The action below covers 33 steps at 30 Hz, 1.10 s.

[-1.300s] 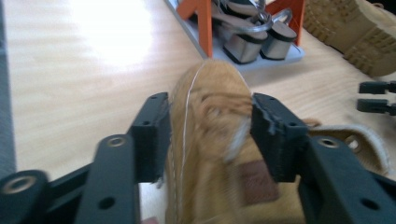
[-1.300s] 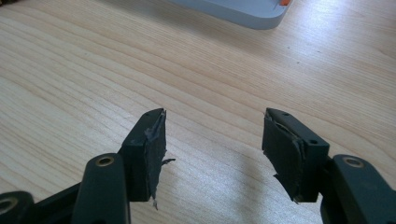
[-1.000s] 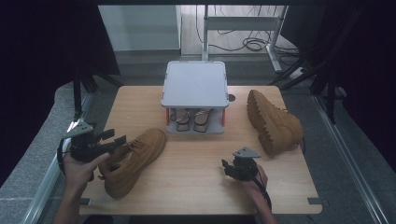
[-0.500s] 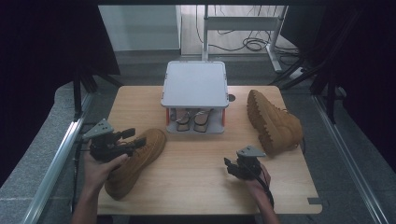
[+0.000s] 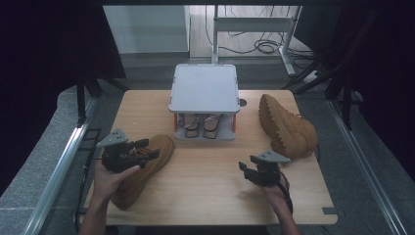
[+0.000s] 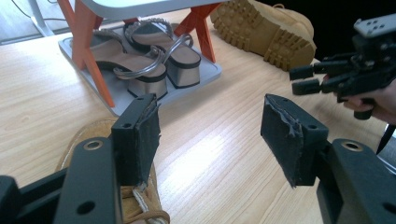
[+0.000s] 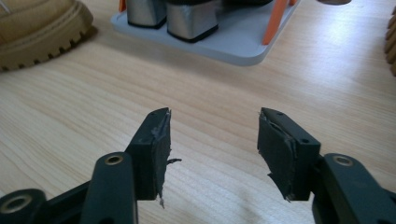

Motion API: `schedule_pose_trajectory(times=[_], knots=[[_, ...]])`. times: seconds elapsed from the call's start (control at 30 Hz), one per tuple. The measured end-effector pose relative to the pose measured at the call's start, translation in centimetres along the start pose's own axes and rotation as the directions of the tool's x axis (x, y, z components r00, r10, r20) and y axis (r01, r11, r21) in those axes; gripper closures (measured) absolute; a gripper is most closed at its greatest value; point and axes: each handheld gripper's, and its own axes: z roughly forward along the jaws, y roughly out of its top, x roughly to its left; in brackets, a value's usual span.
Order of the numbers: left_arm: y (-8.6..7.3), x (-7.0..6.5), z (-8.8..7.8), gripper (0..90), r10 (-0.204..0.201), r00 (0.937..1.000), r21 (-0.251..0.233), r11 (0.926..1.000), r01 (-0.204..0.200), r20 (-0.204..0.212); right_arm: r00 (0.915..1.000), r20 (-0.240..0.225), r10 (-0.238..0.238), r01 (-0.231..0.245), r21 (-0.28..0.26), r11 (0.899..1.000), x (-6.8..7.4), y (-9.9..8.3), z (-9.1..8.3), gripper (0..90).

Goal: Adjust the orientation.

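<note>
1. High view: a wooden table (image 5: 210, 191) holds two tan boots, one small grey rack and one pair of sandals. One boot (image 5: 142, 169) lies at the left under the left gripper (image 5: 147, 149); the other boot (image 5: 286, 125) lies on its side at the right, sole toward the rack (image 5: 204, 88). The sandals (image 5: 204, 125) sit on the rack's lower shelf. The right gripper (image 5: 248, 169) is near the front right. Since the earlier frame the left gripper has moved right and lower over its boot; the right one has barely shifted

2. Left gripper view: its two jaws stand wide apart, holding nothing, above the boot's laced collar (image 6: 140, 200). This view adds the rack's orange legs (image 6: 88, 46), the sandals' silver straps and block heels (image 6: 149, 60), the far boot's lugged sole (image 6: 261, 28), and the right gripper (image 6: 303, 79) with its jaws parted

3. Right gripper view: its jaws are spread, empty, over bare wood, their pads (image 7: 156, 149) frayed. The left boot's toe (image 7: 42, 23) shows at top left, the sandal heels (image 7: 191, 16) ahead
</note>
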Motion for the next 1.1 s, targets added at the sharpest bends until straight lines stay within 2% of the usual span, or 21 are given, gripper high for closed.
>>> schedule_pose_trajectory(times=[0.2, 0.37, 0.5, 0.67, 0.77, 0.9, 1.0, 1.1], knots=[[-0.2, 0.0, 0.3, 37.5, 0.000, 1.0000, 0.011, 0.9999, 0.000, -0.004, 0.9996, 0.004, 0.028, -0.028, -0.023, 0.999, -1.0, 0.3, -0.7, 52.7], [-0.3, 0.2, 0.2, 37.3, -0.007, 1.0000, 0.014, 0.9999, 0.007, -0.006, 0.9996, -0.007, 0.029, -0.029, -0.027, 0.999, -1.8, 0.8, -1.3, 64.2], [-0.3, 0.4, 0.2, 37.2, -0.007, 1.0000, 0.015, 0.9999, 0.007, -0.004, 0.9995, -0.001, 0.030, -0.030, -0.027, 0.999, -2.7, 1.0, -1.9, 76.7], [-0.3, 0.7, -0.5, 37.1, -0.013, 0.9998, 0.006, 0.9999, 0.013, -0.012, 0.9991, 0.034, 0.023, -0.022, -0.034, 0.999, -4.3, 2.0, -2.8, 87.5], [-0.4, 0.9, -0.7, 37.1, -0.020, 0.9996, 0.002, 0.9998, 0.020, -0.018, 0.9975, 0.066, 0.024, -0.022, -0.040, 0.999, -5.8, 3.1, -3.3, 88.8], [-0.4, 1.0, -0.8, 37.1, -0.024, 0.9995, 0.002, 0.9997, 0.025, -0.022, 0.9925, 0.110, 0.053, -0.047, -0.057, 0.997, -8.5, 4.7, -4.1, 89.1], [-0.5, 1.0, -0.8, 37.0, -0.027, 0.9994, 0.002, 0.9996, 0.027, -0.023, 0.9837, 0.155, 0.092, -0.082, -0.072, 0.994, -10.9, 5.6, -4.7, 89.1], [-0.5, 1.1, -0.8, 37.0, -0.030, 0.9993, 0.003, 0.9995, 0.030, -0.024, 0.9688, 0.210, 0.131, -0.116, -0.082, 0.990, -13.6, 6.1, -5.1, 89.2]])
